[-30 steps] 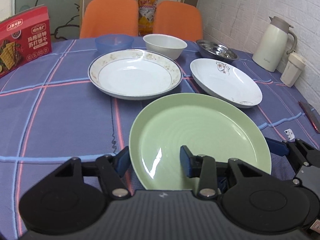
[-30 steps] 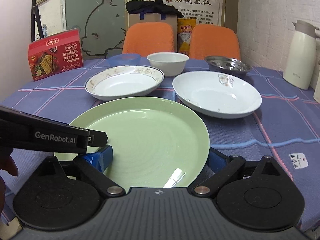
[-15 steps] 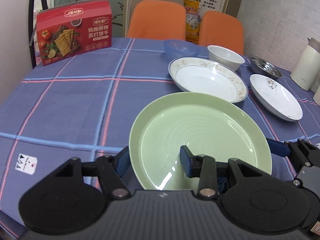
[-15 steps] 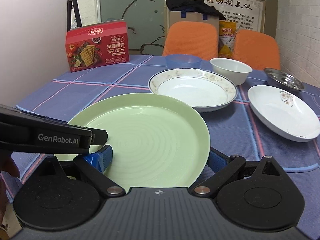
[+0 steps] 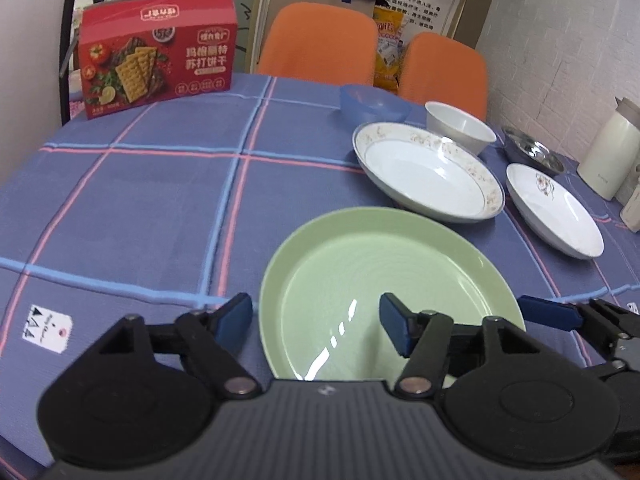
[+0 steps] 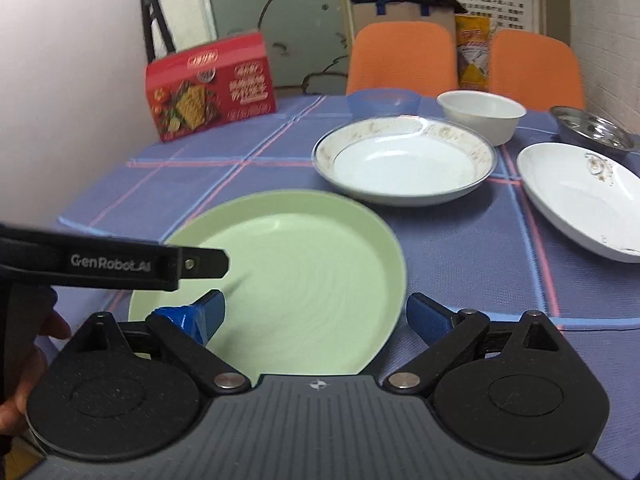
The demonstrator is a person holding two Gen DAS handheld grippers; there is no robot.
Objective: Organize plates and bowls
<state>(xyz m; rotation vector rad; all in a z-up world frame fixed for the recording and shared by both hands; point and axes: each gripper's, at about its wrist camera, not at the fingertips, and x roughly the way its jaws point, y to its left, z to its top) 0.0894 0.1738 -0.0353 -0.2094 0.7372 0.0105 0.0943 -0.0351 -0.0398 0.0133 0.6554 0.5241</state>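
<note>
ok so quick one: vs a sec ago the green plate (image 5: 392, 280) has swung left w/ you. The gold-rim plate (image 5: 428, 172) and the plain white plate (image 5: 556, 208) used to sit dead ahead of it, now they're off to the right. The red cracker box (image 5: 156, 52) has come closer to the middle.

Left tool (image 5: 316, 320) is spread wide, one finger outside the plate's left rim and one over the plate. Right tool (image 6: 316, 314) is same deal on the other rim, also wide.

Plate sits near the front of the counter (image 5: 140, 200), apart from the other dishes. Can't rly tell if it's lifted or just sliding on the cloth, tbh.

Imo you're clearing a spot to start the plate stack. Bowls at the back are not yet dealt w/.
</note>
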